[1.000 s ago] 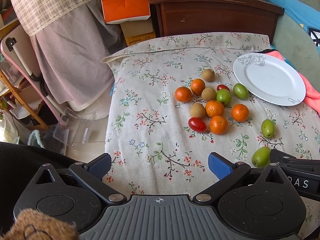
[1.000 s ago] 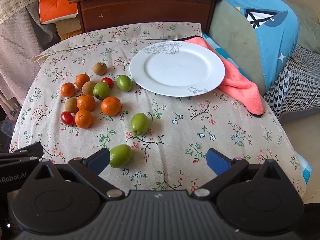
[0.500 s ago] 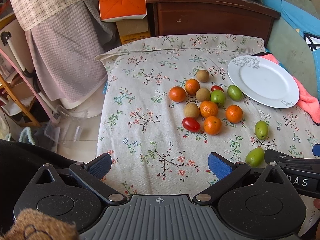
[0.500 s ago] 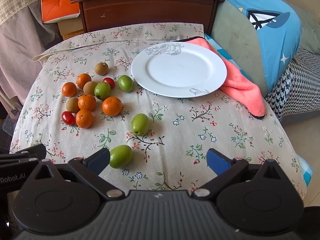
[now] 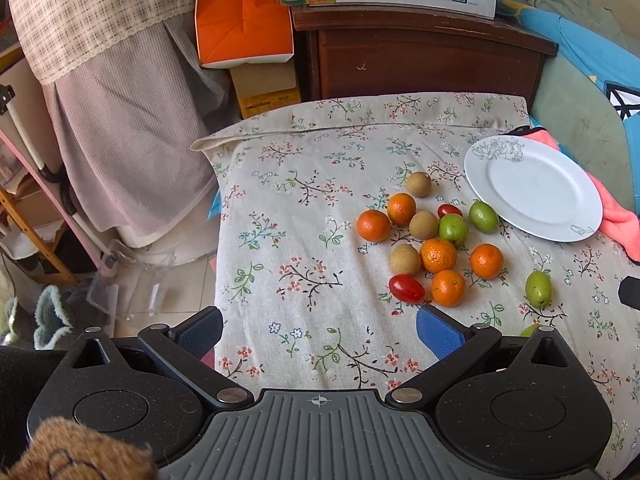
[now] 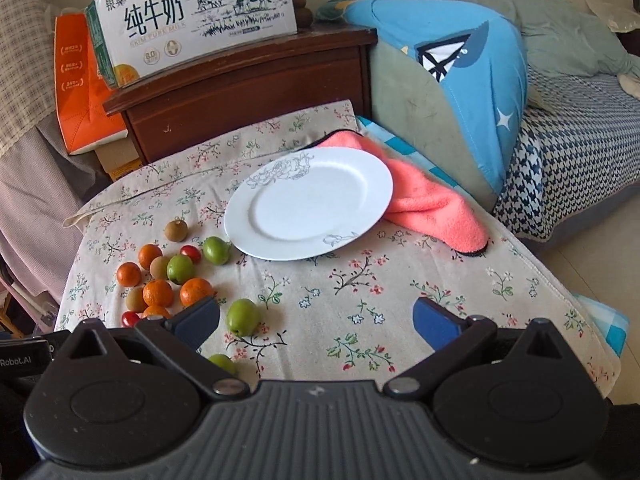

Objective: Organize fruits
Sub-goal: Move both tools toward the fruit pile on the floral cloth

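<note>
A cluster of fruit lies on the floral tablecloth [image 5: 288, 248]: several small oranges [image 5: 438, 255], brown longans [image 5: 405, 259], two cherry tomatoes [image 5: 406, 288] and green jujubes [image 5: 538, 288]. An empty white plate [image 5: 534, 188] sits to their right, also in the right wrist view [image 6: 308, 204]. My left gripper [image 5: 320, 330] is open and empty above the cloth's near left. My right gripper [image 6: 316, 322] is open and empty; a green jujube [image 6: 241, 317] lies just right of its left fingertip [image 6: 198, 320], and the oranges [image 6: 158, 293] lie left of it.
A pink towel [image 6: 436, 204] lies under the plate's right side. A dark wooden cabinet [image 6: 248, 96] with a milk carton box [image 6: 192, 16] stands behind the table. An orange box [image 5: 244, 12] and draped cloth are at the left; blue cushions [image 6: 460, 80] at the right.
Both grippers have pulled back and tilted up, so more of the cabinet and boxes shows. The right view has swung rightward. The fruit and plate have not moved.
</note>
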Tool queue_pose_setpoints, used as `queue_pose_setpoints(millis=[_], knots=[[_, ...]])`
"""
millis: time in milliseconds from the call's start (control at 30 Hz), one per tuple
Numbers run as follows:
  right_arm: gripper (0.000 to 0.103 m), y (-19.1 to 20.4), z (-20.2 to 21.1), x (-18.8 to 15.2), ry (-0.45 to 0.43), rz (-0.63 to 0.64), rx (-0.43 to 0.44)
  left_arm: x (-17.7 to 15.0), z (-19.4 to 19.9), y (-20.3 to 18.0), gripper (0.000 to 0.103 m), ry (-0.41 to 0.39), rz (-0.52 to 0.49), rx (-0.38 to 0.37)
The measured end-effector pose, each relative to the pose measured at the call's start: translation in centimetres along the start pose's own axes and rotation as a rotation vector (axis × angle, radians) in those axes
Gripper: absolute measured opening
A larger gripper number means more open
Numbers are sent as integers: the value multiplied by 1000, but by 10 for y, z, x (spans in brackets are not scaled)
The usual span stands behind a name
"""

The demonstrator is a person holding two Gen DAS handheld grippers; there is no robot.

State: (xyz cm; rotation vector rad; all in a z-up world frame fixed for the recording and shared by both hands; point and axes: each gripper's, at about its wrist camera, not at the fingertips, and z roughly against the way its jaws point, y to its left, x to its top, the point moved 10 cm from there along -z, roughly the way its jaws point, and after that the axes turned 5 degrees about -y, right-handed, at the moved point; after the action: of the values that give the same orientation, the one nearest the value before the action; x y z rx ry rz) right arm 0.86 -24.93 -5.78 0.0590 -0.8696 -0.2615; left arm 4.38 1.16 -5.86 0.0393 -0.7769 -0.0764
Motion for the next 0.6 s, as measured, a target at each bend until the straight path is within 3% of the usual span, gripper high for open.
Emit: queue_pose_setpoints(millis=[167,267,600], knots=[[98,-2,-9,-17,73,-76,19,-6,-9,-4,103,-6,-25,3],[87,8,-11,-26,90,-43,46,-9,-15,-5,101,-6,-44,9],[70,49,-19,-50,129,62,172,-3,-33,-8,100,-46,-30,-49]])
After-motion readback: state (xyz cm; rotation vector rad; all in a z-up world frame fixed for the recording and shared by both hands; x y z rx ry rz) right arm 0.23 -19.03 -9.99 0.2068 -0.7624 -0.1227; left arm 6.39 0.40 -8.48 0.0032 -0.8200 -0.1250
